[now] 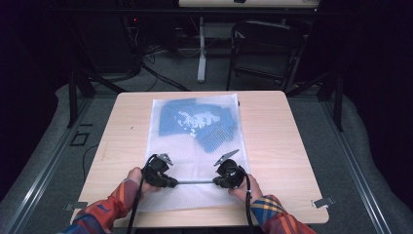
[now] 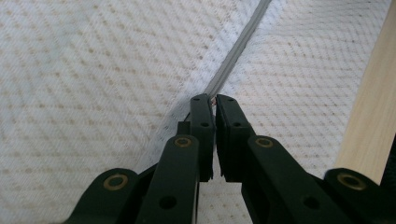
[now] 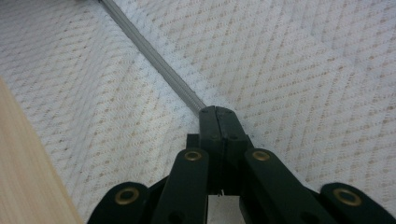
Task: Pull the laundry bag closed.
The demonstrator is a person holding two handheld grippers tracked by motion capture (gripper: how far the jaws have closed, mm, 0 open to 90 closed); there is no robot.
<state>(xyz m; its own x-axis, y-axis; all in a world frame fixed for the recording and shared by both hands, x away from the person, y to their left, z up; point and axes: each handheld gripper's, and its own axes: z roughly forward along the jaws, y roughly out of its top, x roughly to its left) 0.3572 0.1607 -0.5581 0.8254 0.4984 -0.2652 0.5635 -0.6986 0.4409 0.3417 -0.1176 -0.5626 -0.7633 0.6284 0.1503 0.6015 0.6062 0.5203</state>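
A white mesh bag (image 1: 195, 151) lies flat on the wooden table (image 1: 277, 141), with a blue cloth (image 1: 204, 122) showing through its far half. A grey zipper (image 1: 195, 182) runs across the bag near the front edge. My left gripper (image 1: 174, 183) sits at the zipper's left end; in the left gripper view its jaws (image 2: 215, 99) are pinched together on something small at the zipper (image 2: 238, 46), likely the pull. At the other end is my right gripper (image 1: 216, 182), and its jaws (image 3: 217, 109) are shut on the zipper (image 3: 154, 56).
Bare table wood borders the bag on both sides (image 2: 369, 126) (image 3: 28, 177). Beyond the table stand a dark folding chair (image 1: 265, 48) and a white desk leg (image 1: 201, 48) on a grey floor with cables. Metal rails run along both sides of the table.
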